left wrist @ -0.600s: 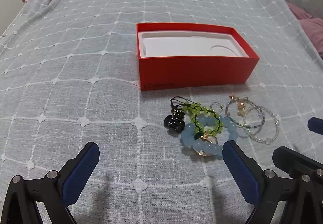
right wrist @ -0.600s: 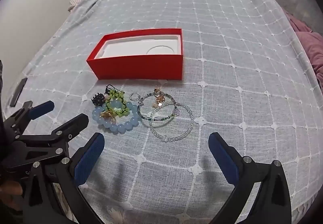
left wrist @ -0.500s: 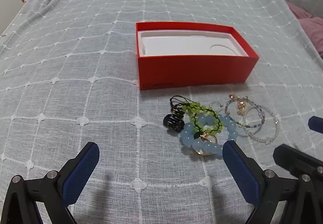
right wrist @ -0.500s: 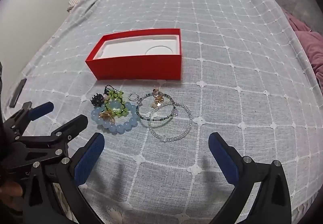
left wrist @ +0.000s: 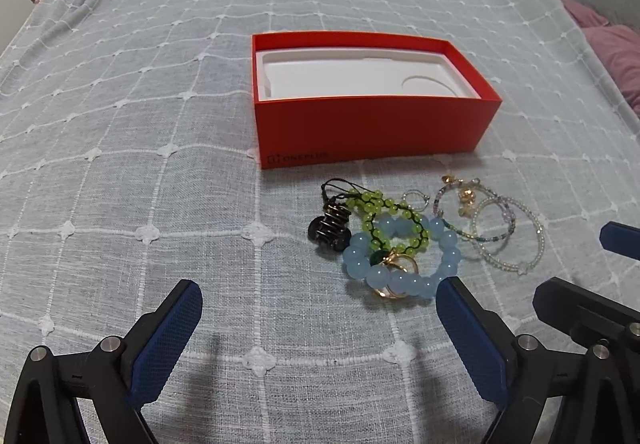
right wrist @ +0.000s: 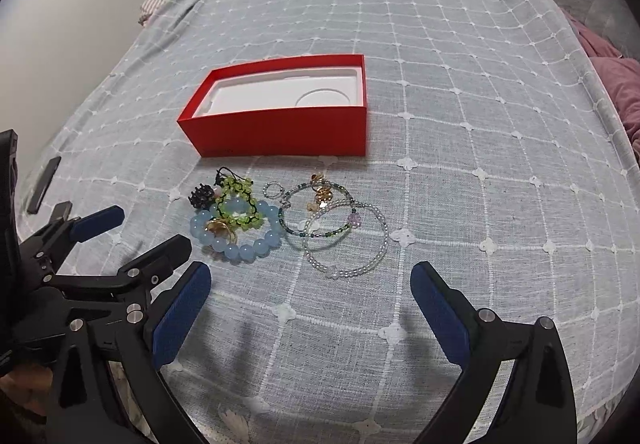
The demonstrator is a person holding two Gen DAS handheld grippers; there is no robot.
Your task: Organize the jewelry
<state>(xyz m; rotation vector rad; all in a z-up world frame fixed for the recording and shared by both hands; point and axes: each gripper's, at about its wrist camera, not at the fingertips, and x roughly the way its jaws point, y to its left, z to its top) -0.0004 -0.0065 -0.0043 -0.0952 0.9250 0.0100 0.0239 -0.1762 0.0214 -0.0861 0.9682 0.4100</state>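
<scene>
1. The jewelry sits in a little heap on the blanket (right wrist: pixel 460 147), middle of the frame, just below the red box (right wrist: pixel 280 131). The box is still empty.
2. The big blue bead bracelet (right wrist: pixel 256 244) has the green bead bracelet (right wrist: pixel 240 209) and a gold ring (right wrist: pixel 220 228) on top. Take one piece at a time.
3. The clear bead bracelet (right wrist: pixel 360 268) lies at the right of the heap, crossing other thin loops.
4. The right gripper (right wrist: pixel 310 286) is wide open and holds nothing. The left gripper (left wrist: pixel 320 308) is too.
5. Go down slowly so the blanket does not get pinched.
</scene>
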